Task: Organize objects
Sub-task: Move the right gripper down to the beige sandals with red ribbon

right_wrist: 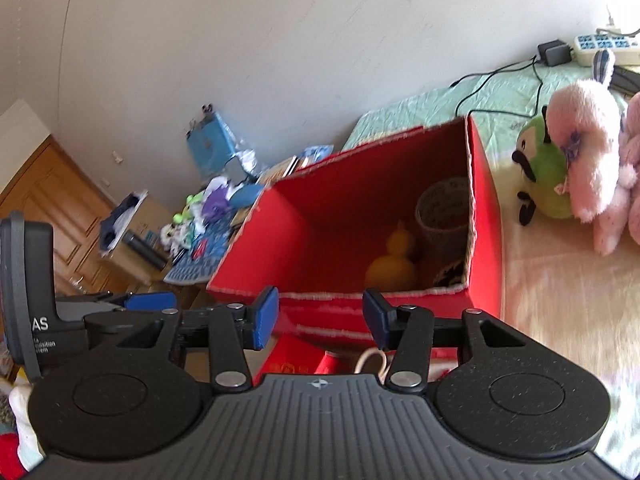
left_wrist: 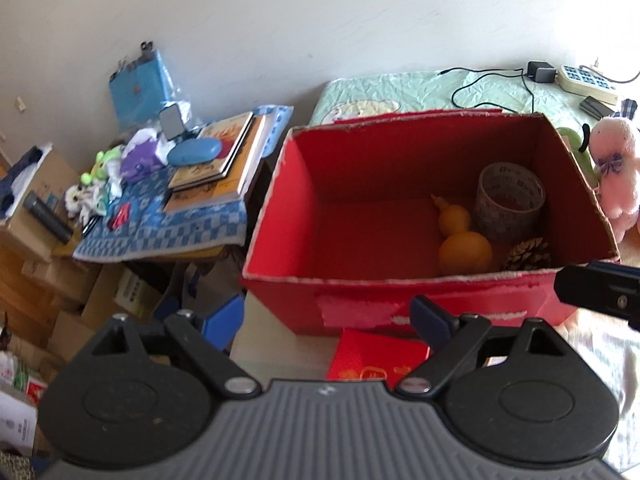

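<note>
Red box holds gourd, tape, seemingly pinecone.

The red box looks like matt cardboard, its cut rims rough and frayed white, with a scuffed pale patch on its front wall. Inside it, the gourd has a smooth, slightly satin orange skin, the tape roll is glossy printed film, and the pine cone is rough and woody. Each hand-held gripper is matt black plastic with a ribbed grey body, bright metal pivot pins and blue pads that look rubbery. The pink plush toy at the bed's far edge is fluffy cloth. The bed cover is quilted, crinkled cloth. The door is varnished wood.
</note>
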A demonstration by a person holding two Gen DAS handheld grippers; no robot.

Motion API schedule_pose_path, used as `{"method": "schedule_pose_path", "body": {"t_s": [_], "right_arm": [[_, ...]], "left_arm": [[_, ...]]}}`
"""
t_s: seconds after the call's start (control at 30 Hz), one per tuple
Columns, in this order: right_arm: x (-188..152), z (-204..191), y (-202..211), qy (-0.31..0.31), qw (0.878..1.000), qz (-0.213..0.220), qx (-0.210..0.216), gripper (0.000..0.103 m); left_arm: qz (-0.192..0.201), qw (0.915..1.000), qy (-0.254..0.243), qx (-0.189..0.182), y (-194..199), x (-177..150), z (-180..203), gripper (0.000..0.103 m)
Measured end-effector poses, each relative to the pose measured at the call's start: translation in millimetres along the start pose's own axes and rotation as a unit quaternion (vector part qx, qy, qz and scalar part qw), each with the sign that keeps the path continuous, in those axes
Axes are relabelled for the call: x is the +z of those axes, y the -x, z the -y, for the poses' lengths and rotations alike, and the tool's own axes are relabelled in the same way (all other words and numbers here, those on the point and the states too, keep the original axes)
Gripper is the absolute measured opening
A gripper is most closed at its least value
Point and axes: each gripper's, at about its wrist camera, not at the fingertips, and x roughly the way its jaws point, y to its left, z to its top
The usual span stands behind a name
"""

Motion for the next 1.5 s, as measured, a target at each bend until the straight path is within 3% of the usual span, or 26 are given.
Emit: {"method": "schedule_pose_path", "body": {"t_s": [0.17, 0.3, 0.4, 0.73, 0.87, 1.1, 1.27, 1.5], "right_arm": [[-11, 10, 2, -0.001, 1.0, -0.024, 0.015, 0.049], [-20, 26, 1, -0.025, 0.998, -0.056, 0.026, 0.039], [-26, 39, 1, -0.042, 0.996, -0.071, 0.026, 0.037], [-47, 67, -8, -0.108, 0.986, -0.121, 0.03, 0.037], [-52, 72, -17, -0.13, 0.981, -0.142, 0.025, 0.037], [-54, 79, -19, -0.167, 0.974, -0.155, 0.012, 0.04], [-59, 92, -21, -0.218, 0.962, -0.164, 0.012, 0.045], [-65, 93, -26, -0.238, 0.956, -0.172, 0.013, 0.048]], "left_arm": [[-0.012, 0.9998, 0.01, 0.011, 4, -12, 6, 0.091], [-0.024, 0.9996, 0.017, 0.003, 3, -24, 11, 0.091], [-0.026, 0.9995, 0.014, -0.008, 4, -35, 17, 0.091], [-0.01, 0.9956, -0.009, -0.093, 10, -73, 41, 0.087], [-0.026, 0.9916, -0.016, -0.126, -2, -76, 50, 0.085], [-0.051, 0.9862, -0.041, -0.152, -20, -75, 62, 0.086], [-0.059, 0.9821, -0.059, -0.169, -27, -75, 65, 0.088], [-0.071, 0.977, -0.073, -0.187, -36, -76, 67, 0.09]]}}
